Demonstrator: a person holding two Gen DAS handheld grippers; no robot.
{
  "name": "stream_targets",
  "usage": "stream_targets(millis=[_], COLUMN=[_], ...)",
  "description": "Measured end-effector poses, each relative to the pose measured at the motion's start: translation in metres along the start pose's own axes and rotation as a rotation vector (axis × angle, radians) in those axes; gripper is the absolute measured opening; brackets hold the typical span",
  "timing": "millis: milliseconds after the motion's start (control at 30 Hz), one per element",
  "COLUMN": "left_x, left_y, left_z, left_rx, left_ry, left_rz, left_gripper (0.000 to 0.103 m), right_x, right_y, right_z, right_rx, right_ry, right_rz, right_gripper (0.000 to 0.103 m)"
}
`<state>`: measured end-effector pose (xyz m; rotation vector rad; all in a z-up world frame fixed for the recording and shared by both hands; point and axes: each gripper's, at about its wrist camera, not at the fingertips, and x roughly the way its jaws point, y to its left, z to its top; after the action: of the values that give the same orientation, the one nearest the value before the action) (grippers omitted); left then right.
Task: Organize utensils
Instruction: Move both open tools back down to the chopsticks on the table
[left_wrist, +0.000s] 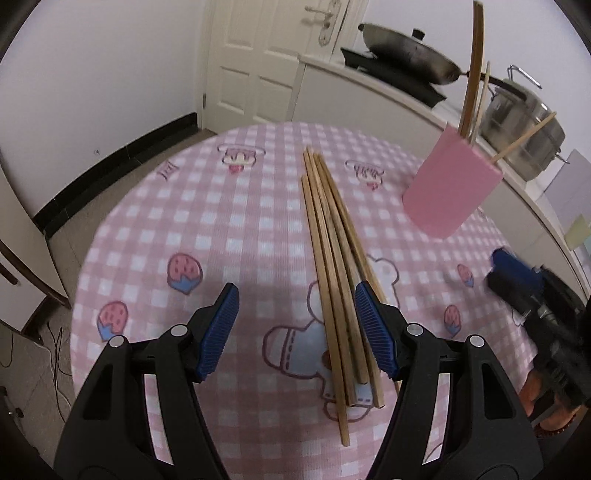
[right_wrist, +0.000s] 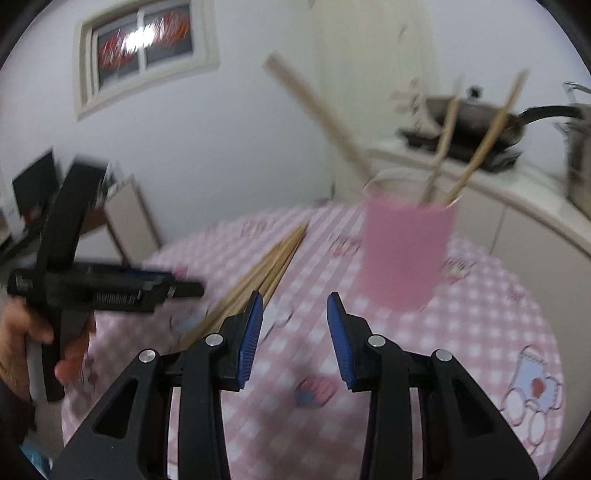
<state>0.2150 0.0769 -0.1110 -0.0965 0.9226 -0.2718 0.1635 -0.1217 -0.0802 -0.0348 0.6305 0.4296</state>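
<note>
On the checked worktop (left_wrist: 155, 236), the pink cup (left_wrist: 448, 188) is being kept near the far right edge, a few sticks already in it. The loose chopsticks (left_wrist: 332, 280) are lying mid-worktop; one should be straddled squarely. Left tongs (left_wrist: 297, 330) are being held apart, empty; right tongs (right_wrist: 294, 339) likewise.

The round table (left_wrist: 155, 236), covered in a pink checked cloth, carried a bundle of wooden chopsticks (left_wrist: 334, 280) lying flat and a pink cup (left_wrist: 448, 184) standing upright nearby.
</note>
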Motion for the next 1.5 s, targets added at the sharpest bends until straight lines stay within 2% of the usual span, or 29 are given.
stream_targets(millis=[133, 267, 533, 900, 1133, 1500], left_x=[0.01, 0.015, 0.012, 0.018, 0.026, 0.026], left_y=[-0.005, -0.001, 0.01, 0.012, -0.004, -0.005], left_z=[-0.006, -0.005, -0.004, 0.002, 0.002, 0.005], left_rx=[0.035, 0.006, -0.036, -0.073, 0.019, 0.021], left_ry=[0.028, 0.057, 0.06, 0.068, 0.081, 0.109], left_rz=[0.03, -0.008, -0.034, -0.07, 0.025, 0.079], left_gripper=[0.065, 0.065, 0.065, 0.065, 0.065, 0.065], right_x=[0.021, 0.027, 0.045, 0.048, 0.044, 0.042], right_y=[0.019, 0.029, 0.04, 0.034, 0.024, 0.018], right_z=[-0.008, -0.008, -0.014, -0.015, -0.015, -0.016], right_rx=[-0.053, -0.088, -0.118, -0.129, -0.118, -0.104], right_ry=[0.132, 0.174, 0.283, 0.298, 0.301, 0.298], right_rz=[0.019, 0.037, 0.018, -0.03, -0.035, -0.025], right_gripper=[0.034, 0.034, 0.034, 0.034, 0.034, 0.034])
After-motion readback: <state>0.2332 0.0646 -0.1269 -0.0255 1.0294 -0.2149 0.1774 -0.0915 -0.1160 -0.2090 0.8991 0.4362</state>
